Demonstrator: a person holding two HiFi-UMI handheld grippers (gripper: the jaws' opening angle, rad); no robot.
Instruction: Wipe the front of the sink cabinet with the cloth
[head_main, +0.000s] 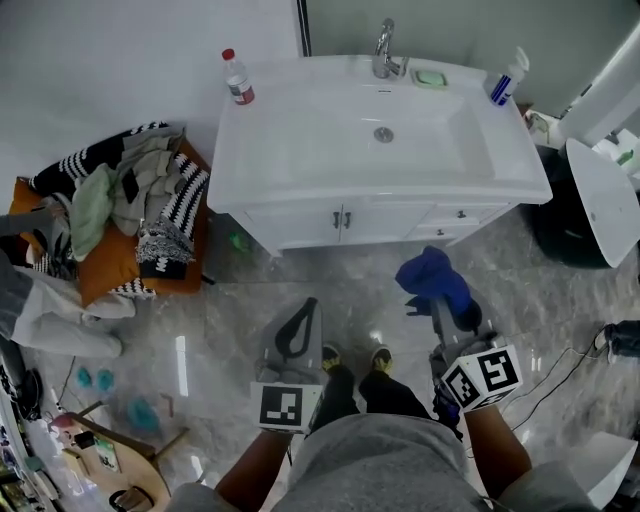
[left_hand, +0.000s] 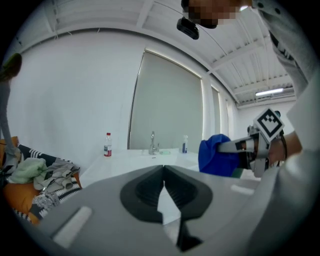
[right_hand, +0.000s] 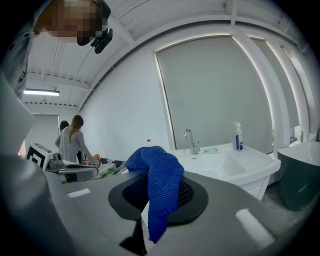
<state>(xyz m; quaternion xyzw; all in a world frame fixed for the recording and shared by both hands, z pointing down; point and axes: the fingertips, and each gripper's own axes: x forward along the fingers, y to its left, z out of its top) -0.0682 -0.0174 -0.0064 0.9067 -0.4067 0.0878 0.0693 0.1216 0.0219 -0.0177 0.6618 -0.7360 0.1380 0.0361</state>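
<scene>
Blue cloth (head_main: 432, 280) is clamped in the right hand-held gripper (head_main: 447, 312). It bunches over the jaws and hangs down between them in the right gripper view (right_hand: 159, 185). It is out in front of the sink cabinet (head_main: 380, 218), toward the cabinet's right drawer side, above the floor and clearly apart from the cabinet front, no contact. Left hand-held gripper (head_main: 303, 318) is also out in front of the cabinet, nearer the double doors; its jaws are together at the tips with nothing between them (left_hand: 163, 172). Judged progress: cloth is in hand, wiping looks not started, and the whole front (doors, drawers) is left to do. Next move likely needs the cloth brought in to the panels. On top of the cabinet: faucet (head_main: 384, 48) at rear centre, red-capped bottle (head_main: 237, 78) at rear left corner, spray bottle (head_main: 506, 80) at rear right, green soap dish (head_main: 430, 76) between faucet and spray bottle. Pile of clothes (head_main: 130, 200) on the floor left of the cabinet. Writing: bottle labels are too small to read and no brand is legible; only the black-and-white square markers on the gripper cubes show.
</scene>
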